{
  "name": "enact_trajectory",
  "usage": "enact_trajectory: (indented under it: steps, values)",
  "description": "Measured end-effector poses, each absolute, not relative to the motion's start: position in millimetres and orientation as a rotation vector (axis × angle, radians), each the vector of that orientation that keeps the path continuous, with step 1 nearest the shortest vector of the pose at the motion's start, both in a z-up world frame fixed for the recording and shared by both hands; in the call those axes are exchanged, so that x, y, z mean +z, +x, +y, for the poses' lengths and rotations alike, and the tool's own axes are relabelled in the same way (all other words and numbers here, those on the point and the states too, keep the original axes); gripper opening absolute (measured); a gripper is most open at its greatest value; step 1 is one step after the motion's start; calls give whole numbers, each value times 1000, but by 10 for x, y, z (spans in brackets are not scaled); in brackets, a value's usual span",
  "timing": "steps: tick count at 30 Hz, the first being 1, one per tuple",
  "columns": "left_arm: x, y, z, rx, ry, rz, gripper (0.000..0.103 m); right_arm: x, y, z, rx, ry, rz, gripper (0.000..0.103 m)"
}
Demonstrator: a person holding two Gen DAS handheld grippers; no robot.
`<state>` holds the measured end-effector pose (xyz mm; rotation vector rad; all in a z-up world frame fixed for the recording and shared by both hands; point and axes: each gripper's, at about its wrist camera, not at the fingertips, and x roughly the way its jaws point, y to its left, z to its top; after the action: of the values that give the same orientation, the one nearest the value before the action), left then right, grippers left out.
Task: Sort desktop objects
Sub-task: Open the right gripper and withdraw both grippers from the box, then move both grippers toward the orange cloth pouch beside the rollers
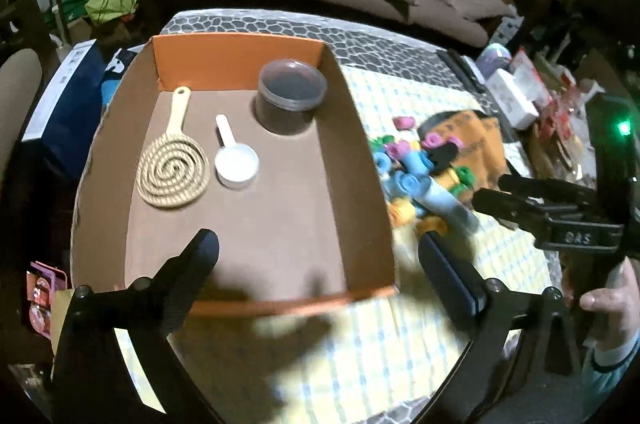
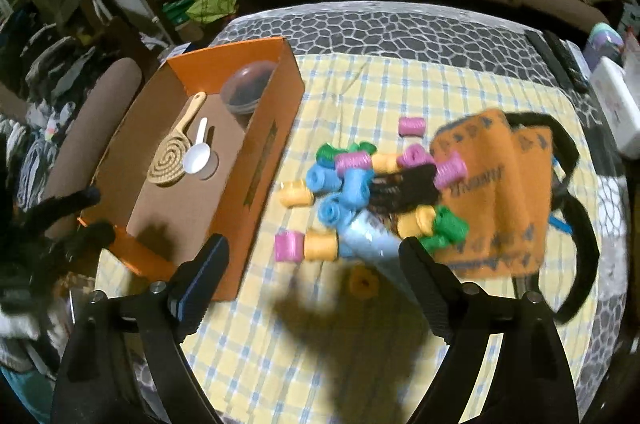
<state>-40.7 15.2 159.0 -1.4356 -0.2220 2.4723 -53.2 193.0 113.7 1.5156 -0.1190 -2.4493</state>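
Checked tablecloth (image 2: pixel 360 87): both grippers, left (image 1: pixel 318 248) and right (image 2: pixel 314 256), spread and empty; blurred rollers (image 2: pixel 348 183) probably loose, so a clumsy pinch could scatter them.

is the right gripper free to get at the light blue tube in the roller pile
Probably yes: the right gripper is open and empty above the light blue tube, which lies atop the rollers with nothing covering it.

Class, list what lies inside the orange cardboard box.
Inside the orange cardboard box: a spiral woven paddle, a white scoop and a dark lidded tub. The tub's contents cannot be made out.
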Motion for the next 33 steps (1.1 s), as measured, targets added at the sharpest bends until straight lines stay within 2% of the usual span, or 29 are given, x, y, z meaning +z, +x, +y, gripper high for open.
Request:
enact_trajectory:
  steps: [3, 5, 16, 33]
  values:
    - [1599, -241, 267, 2457, -1412, -231, 102, 1135, -388, 1951, -2477, 1525, -114, 92]
    - [1581, -139, 359, 2445, -1399, -236, 103, 1125, -280, 1980, -2495, 1527, -116, 99]
    - [1411, 243, 868, 2417, -1323, -264, 103, 933, 110, 2374, -2581, 1557, -214, 99]
    - [1068, 215, 1446, 2441, -1304, -96, 103, 684, 146, 2819, -2680, 1550, -216, 99]
